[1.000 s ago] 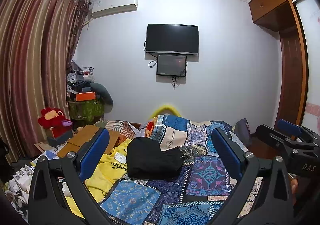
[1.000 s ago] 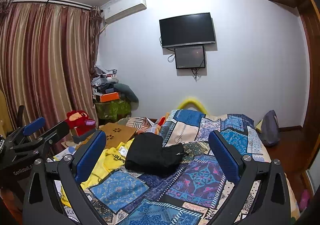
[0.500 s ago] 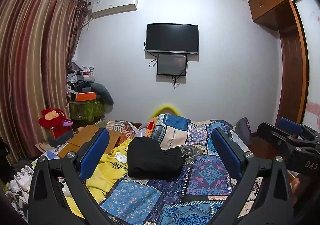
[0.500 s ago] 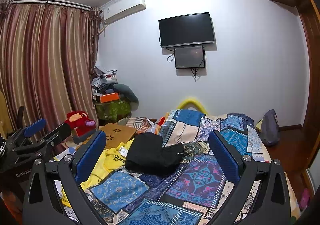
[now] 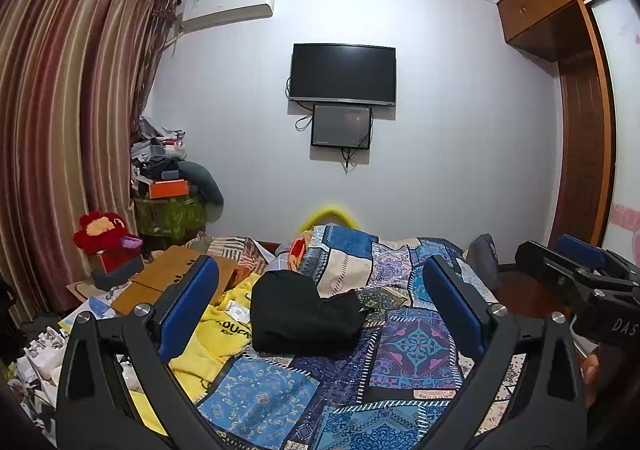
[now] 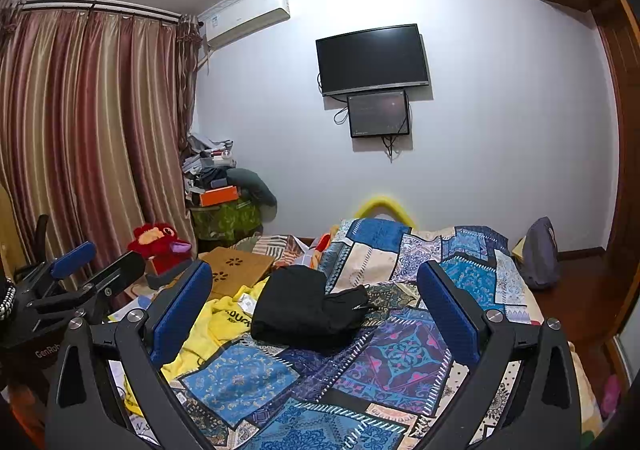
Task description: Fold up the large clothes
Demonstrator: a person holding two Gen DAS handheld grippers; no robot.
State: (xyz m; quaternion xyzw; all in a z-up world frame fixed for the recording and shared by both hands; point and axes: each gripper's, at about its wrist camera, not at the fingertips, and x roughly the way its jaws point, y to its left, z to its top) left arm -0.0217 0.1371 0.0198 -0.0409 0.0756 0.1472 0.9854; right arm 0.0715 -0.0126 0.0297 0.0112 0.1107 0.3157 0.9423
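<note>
Here, both tongs were held raised above the near end of the bed, neither touching anything. The left gripper [image 5: 320, 306] had its two blue-padded fingers spread wide, with nothing between them. The right gripper [image 6: 316, 306] stood likewise: fingers spread wide and empty. In the left wrist view the right tool appeared at the right edge; in the right wrist view the left tool appeared at the left edge, so the two were side by side and apart.

Ahead of both tongs, on the patchwork quilt [image 5: 416, 346], lay the black garment [image 5: 300, 314]. It sat in a loose, partly bundled heap near the middle of the bed, well apart from either gripper. A narrower part of it trailed toward the right. Just beside it on the left lay a yellow garment [image 5: 216, 334], crumpled at the bed's edge, touching or nearly touching the black one.

Judged from its slumped outline, the black garment was soft and limp, with no stiffness to hold a shape. It would probably be light to moderate in weight, and would sag and drag when lifted. The fabric did not look slippery, though this could not be confirmed. No hem, collar or shoulder seam could be identified in the heap. The recommended hold was therefore two outer edges set well apart, one per gripper, so the cloth could be lifted and spread flat before any fold.
</note>
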